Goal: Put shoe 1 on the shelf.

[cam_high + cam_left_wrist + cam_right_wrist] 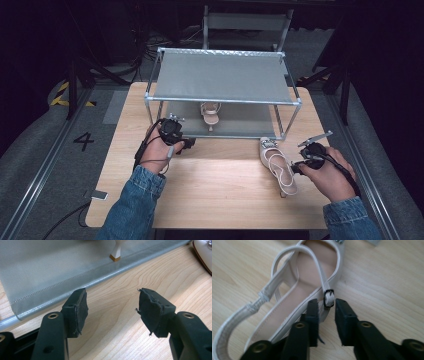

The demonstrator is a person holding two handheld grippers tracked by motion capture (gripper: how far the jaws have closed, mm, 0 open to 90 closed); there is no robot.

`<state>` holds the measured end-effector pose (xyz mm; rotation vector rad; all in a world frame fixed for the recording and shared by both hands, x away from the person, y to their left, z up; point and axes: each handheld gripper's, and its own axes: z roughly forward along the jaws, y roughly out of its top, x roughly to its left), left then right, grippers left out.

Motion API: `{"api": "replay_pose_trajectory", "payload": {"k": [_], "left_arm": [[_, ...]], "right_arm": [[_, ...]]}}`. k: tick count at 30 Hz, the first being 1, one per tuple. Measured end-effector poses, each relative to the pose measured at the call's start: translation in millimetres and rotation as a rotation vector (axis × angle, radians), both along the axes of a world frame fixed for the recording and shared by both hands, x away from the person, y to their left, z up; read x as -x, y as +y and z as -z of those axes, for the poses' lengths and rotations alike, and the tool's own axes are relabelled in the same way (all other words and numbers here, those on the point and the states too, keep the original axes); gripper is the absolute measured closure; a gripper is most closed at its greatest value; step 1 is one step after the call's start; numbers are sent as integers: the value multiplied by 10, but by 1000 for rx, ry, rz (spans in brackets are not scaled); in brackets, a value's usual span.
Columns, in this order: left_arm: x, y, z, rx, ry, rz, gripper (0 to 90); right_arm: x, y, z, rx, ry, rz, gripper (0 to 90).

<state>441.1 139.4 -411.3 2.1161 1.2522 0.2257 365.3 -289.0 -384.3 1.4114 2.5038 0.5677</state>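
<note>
Right now my right gripper [325, 322] pinches the sandal [287, 302] by its side edge near the buckle (on the table [210, 195], beside the rack [222, 80]), while my left gripper [112, 312] gapes, holding nothing.

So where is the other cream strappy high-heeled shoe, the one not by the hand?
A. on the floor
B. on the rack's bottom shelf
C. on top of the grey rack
B. The second cream strappy high-heeled shoe stands on the grey fabric bottom shelf of the metal-framed rack, under its bare top shelf.
</note>
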Motion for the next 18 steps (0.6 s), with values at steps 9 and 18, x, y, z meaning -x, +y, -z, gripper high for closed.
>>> {"api": "replay_pose_trajectory", "payload": {"k": [9, 18], "left_arm": [[1, 1, 0, -3, 1, -2, 396], [-3, 16, 13, -3, 10, -1, 393]], "right_arm": [[128, 144, -262, -74, -76, 60, 420], [126, 443, -126, -32, -36, 79, 315]]}}
